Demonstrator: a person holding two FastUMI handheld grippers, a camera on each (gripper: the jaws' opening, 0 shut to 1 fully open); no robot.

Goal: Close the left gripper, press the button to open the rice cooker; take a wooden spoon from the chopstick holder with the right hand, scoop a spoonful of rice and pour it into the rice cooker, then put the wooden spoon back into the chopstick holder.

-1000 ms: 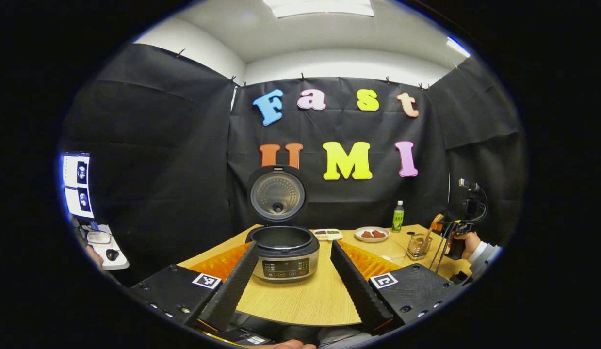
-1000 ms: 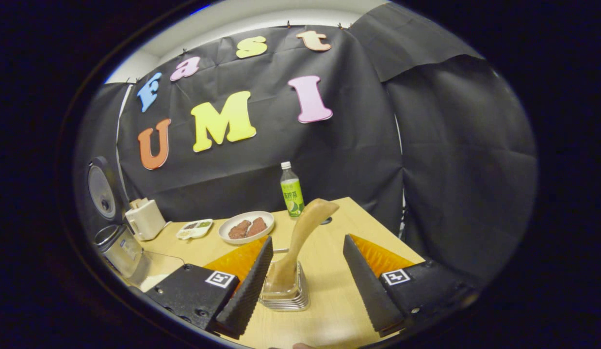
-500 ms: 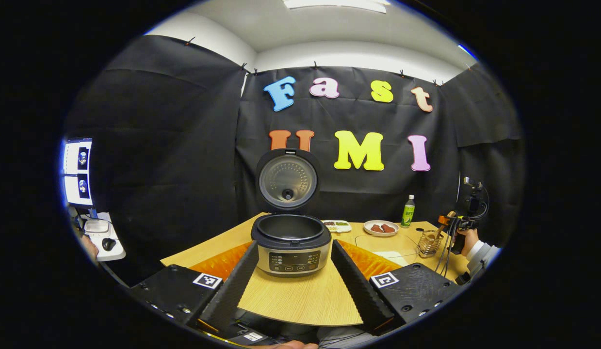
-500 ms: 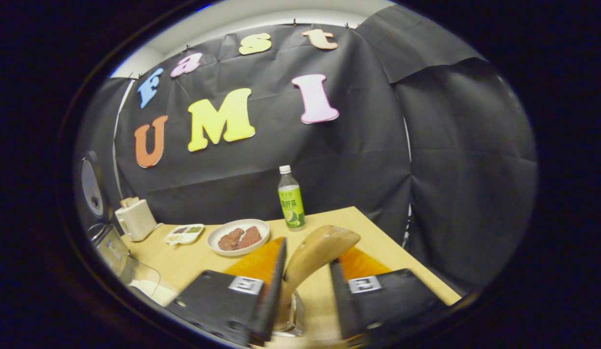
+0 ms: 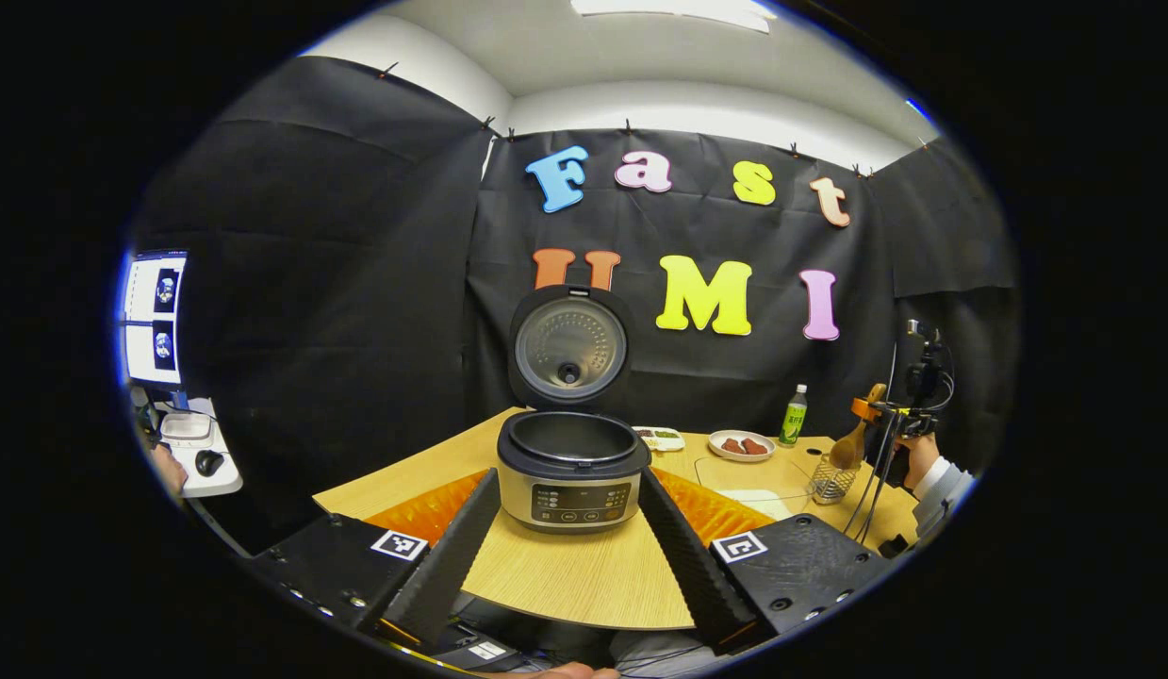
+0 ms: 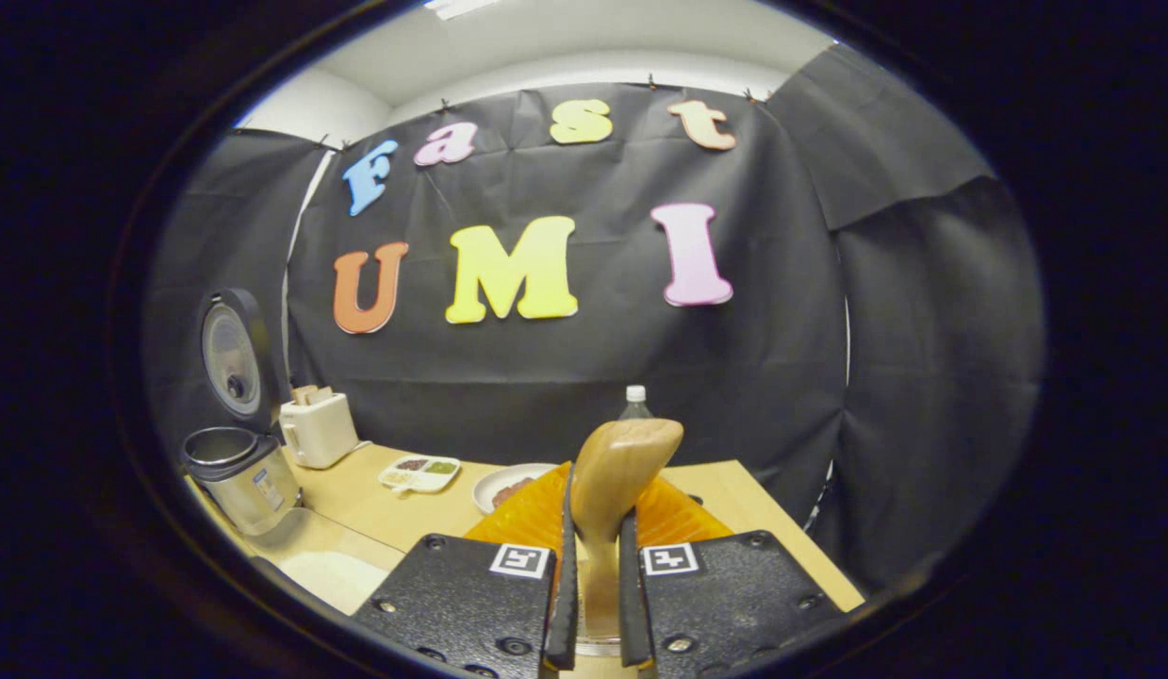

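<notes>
While my right gripper [image 6: 593,604] clamps both fingers on the handle of the wooden spoon [image 6: 614,476], the handle rises up between them and widens at its top. Below the fingers, in the right gripper view, I can just make out the rim of the chopstick holder [image 6: 593,649]; from this view I cannot tell whether the spoon's bowl has left it. Farther left in that view stand the rice cooker [image 6: 242,471] with its lid raised, a cream-coloured toaster [image 6: 318,429] just beside it, a small divided dish [image 6: 419,471] and a white plate [image 6: 508,484] partly hidden behind my gripper. The cap of a bottle [image 6: 634,396] peeks out above the spoon. My left gripper [image 5: 572,556] has its fingers spread wide apart, holding nothing, low over the near edge of the wooden table [image 5: 593,580]. Straight ahead between those fingers, in the left gripper view, sits the rice cooker [image 5: 572,471], its lid [image 5: 570,347] standing upright and its dark pot showing inside. Far off to the right in that view, a hand [image 5: 916,462] in a pale sleeve holds my right gripper [image 5: 876,412] above the chopstick holder [image 5: 830,482], a clear ribbed cup near the table's right edge, with the wooden spoon [image 5: 852,443] hanging from the gripper and its bowl at the mouth of the holder. The plate [image 5: 740,445], the divided dish [image 5: 661,438] and the green-labelled bottle [image 5: 794,416] stand along the back of the table. At the far left, a monitor [image 5: 156,316] glows above a small white shelf [image 5: 202,462].
</notes>
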